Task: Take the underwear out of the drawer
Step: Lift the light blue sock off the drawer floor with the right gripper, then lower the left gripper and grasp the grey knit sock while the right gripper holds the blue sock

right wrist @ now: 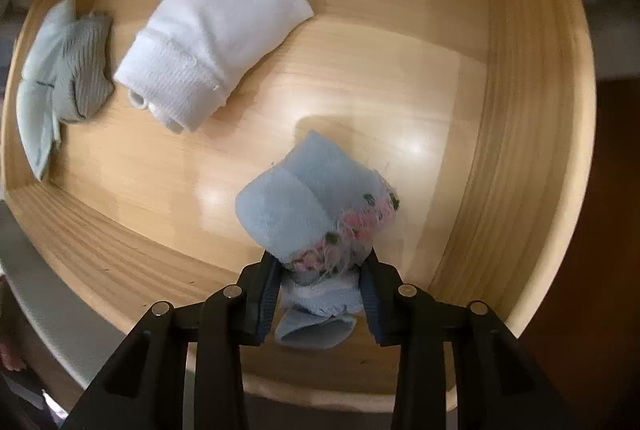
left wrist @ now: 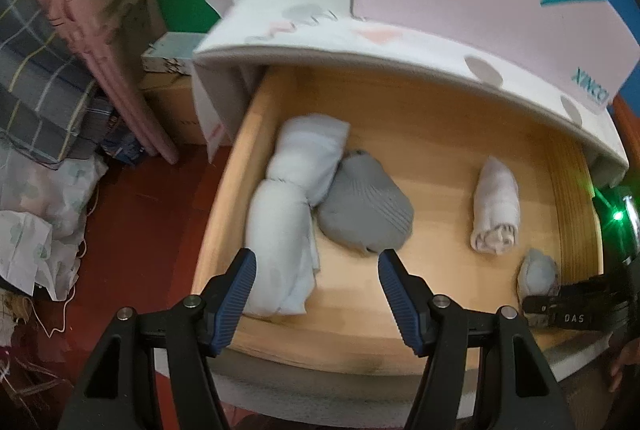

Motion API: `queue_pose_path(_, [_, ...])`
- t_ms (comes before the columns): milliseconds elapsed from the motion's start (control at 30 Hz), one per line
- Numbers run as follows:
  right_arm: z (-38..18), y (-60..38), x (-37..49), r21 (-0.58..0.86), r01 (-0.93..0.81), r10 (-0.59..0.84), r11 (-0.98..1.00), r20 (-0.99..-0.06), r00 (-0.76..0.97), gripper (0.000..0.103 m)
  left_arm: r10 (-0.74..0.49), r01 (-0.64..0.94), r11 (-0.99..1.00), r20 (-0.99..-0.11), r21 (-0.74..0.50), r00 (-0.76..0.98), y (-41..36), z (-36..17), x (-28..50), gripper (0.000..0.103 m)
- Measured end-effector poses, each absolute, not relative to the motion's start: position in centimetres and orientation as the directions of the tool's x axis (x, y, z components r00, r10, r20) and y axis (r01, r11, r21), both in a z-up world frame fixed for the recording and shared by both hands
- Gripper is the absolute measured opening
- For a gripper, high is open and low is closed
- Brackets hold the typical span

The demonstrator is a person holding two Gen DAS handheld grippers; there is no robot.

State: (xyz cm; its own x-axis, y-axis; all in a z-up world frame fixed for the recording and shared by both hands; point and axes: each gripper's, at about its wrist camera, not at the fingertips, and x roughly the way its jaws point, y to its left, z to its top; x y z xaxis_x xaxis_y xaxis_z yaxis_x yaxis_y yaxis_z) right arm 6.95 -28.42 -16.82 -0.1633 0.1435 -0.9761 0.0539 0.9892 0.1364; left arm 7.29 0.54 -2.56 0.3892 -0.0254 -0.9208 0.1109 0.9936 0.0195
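The right gripper (right wrist: pixel 320 294) is clamping the blue underwear roll (right wrist: pixel 316 206) near the drawer's (right wrist: pixel 520 110) front corner; soft and light, it is squashing, so a mid-roll pinch looks best. The left gripper (left wrist: pixel 316 294) is hovering open above the drawer.

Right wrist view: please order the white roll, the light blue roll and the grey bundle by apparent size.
1. white roll
2. light blue roll, similar in size and nearer the camera, so ranks 1 and 2 are unsure
3. grey bundle

bedroom: clothes drawer (left wrist: pixel 224 214), folded bedding (left wrist: pixel 44 90).
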Motion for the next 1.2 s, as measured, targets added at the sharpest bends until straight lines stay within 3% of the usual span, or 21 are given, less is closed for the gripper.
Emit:
queue_pose_path(267, [-16.1,-30.4,5.6,0.187,0.112,0.2,0.976,-0.973,-0.112,0.03,-0.043,0.21,0.978,-0.964,0.014,0.263,-1.1,-4.5,8.1,0.065])
queue_pose_path(633, [-18.4,-29.7,4.9,0.212,0.104,0.223,0.972,-0.968,-0.11,0.03,-0.11,0.171,0.982,-0.972,-0.075,0.209,-3.4,-5.0,12.3,0.065])
queue_pose_path(1200, [-18.2,-32.1,5.4,0.249,0.119,0.262,0.961,-0.958,-0.117,0.03,-0.021,0.158,0.987,-0.997,-0.01,0.068,-5.1,-10.5,17.1,0.065])
